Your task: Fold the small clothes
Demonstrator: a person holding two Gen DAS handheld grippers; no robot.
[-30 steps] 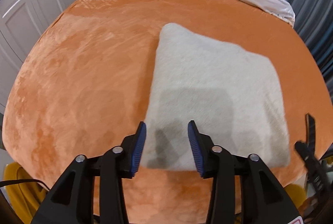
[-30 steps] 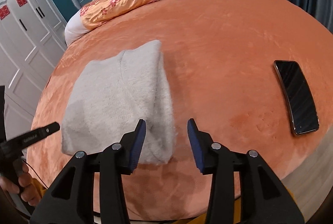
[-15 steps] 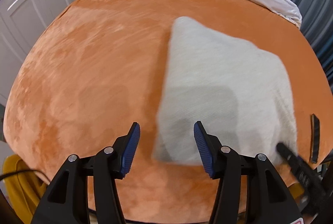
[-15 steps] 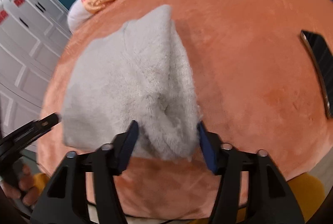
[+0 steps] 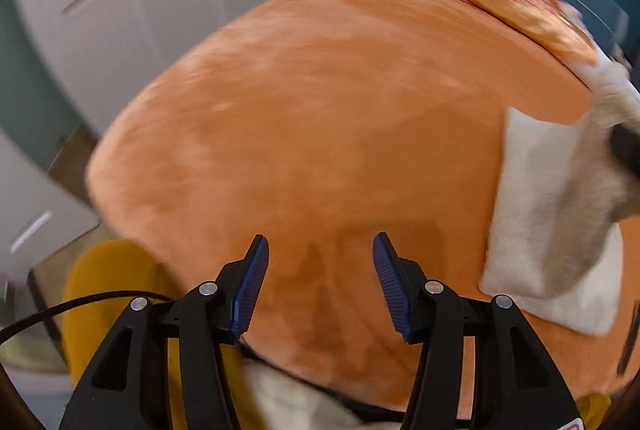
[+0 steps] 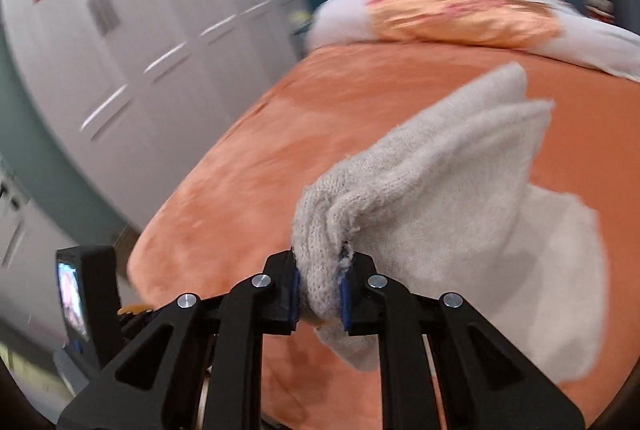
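Note:
A folded pale grey knitted garment lies on the orange bed cover. My right gripper is shut on its near corner and holds that corner lifted off the bed. In the left wrist view the garment shows at the far right, one part raised. My left gripper is open and empty over bare orange cover, well to the left of the garment. The views are motion-blurred.
White wardrobe doors stand to the left of the bed. A gold floral quilt and white bedding lie at the head. A yellow object sits below the bed's near edge. The left gripper's body shows at lower left.
My right gripper has closed on the garment's near corner and lifted it. My left gripper has swung left, away from the garment, and stays open.

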